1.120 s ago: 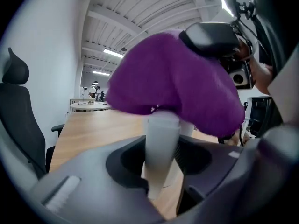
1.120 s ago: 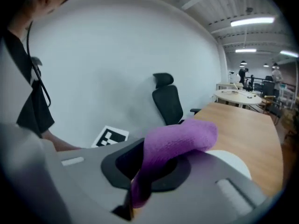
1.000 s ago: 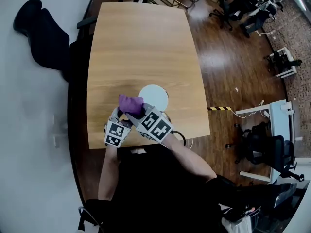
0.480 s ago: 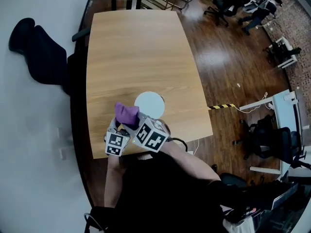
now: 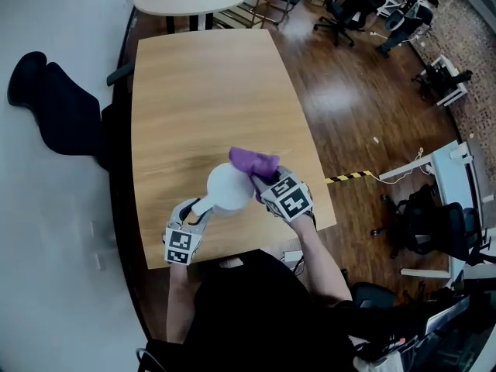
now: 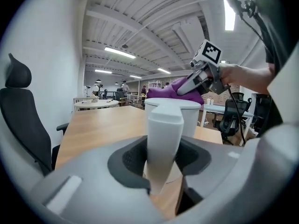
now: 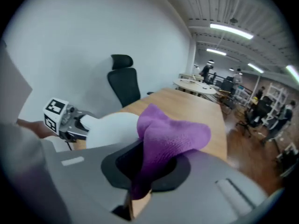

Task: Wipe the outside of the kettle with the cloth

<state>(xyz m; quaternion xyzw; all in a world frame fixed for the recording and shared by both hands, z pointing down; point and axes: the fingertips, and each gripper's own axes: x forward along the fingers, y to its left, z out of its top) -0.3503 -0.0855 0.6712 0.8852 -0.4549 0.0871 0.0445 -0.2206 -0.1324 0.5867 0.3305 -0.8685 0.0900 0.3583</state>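
Your left gripper (image 5: 198, 209) clamps the handle (image 6: 164, 139) of the white plastic kettle (image 5: 229, 186). Your right gripper (image 5: 263, 182) pinches the purple cloth (image 5: 252, 161) against the kettle's far side. The wooden surface (image 5: 201, 91) stretches wide beyond the kettle, and its near edge lies close.

- No words, brand names or numbers are showing legibly anywhere.
- Black-and-white square markers are showing on the cube (image 5: 180, 246) of the left hand-held gripper (image 5: 199, 211) and on the cube (image 5: 288, 200) of the right hand-held gripper (image 5: 260, 181). They are carrying block patterns, not letters.
- Yellow-and-black striped tape (image 5: 349, 177) is lying on the floor (image 5: 364, 107), bearing stripes only.
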